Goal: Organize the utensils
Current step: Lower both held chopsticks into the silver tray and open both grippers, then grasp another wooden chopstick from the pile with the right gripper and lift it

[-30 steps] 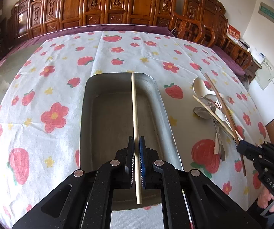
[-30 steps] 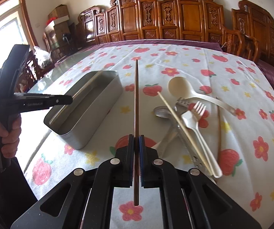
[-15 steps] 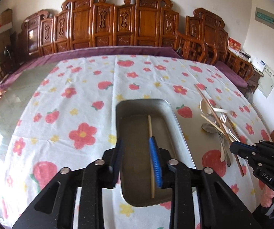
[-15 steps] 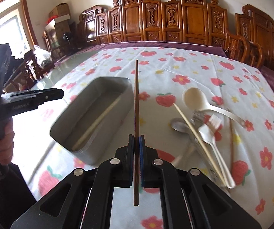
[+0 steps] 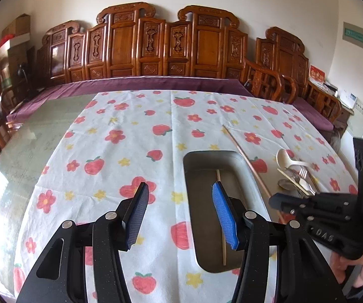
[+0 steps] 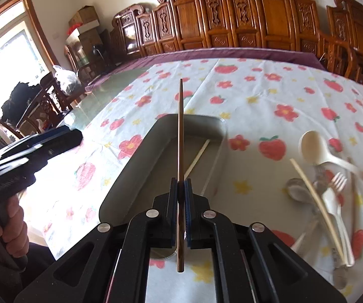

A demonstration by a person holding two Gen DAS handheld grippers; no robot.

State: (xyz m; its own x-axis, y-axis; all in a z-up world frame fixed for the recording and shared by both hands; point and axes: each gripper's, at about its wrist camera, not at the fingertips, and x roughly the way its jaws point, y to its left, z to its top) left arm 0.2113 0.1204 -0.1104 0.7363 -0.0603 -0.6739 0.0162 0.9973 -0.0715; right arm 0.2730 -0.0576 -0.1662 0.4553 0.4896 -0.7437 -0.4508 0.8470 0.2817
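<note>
Right now your left gripper (image 5: pixel 180 214) stands with its blue-padded fingers spread wide and nothing between them, hovering over the near-left edge of the metal tray (image 5: pixel 253 184). One pad sits above the strawberry tablecloth (image 5: pixel 105 151), the other above the tray's floor. Inside the tray a pale chopstick (image 5: pixel 221 217) lies flat along its length, free of the pads.

Your right gripper (image 6: pixel 181 199) is clamped tight on a dark brown chopstick (image 6: pixel 180 131), which runs straight forward between the pads, its tip reaching past the tray's far rim and its butt end sticking out behind the grip. It hangs above the tray, not touching it. From the left wrist view that same stick slants over the tray's right rim.

To the right of the tray, on the cloth, the loose utensils (image 6: pixel 325 189) lie heaped: a cream spoon (image 6: pixel 318 149), a white fork (image 6: pixel 333 192), a second pale chopstick (image 6: pixel 315 202) laid across them, and metal spoons beneath. The pile is blurred, so I cannot count the pieces exactly.

Carved wooden chairs (image 5: pixel 156 48) line the far side of the table.
</note>
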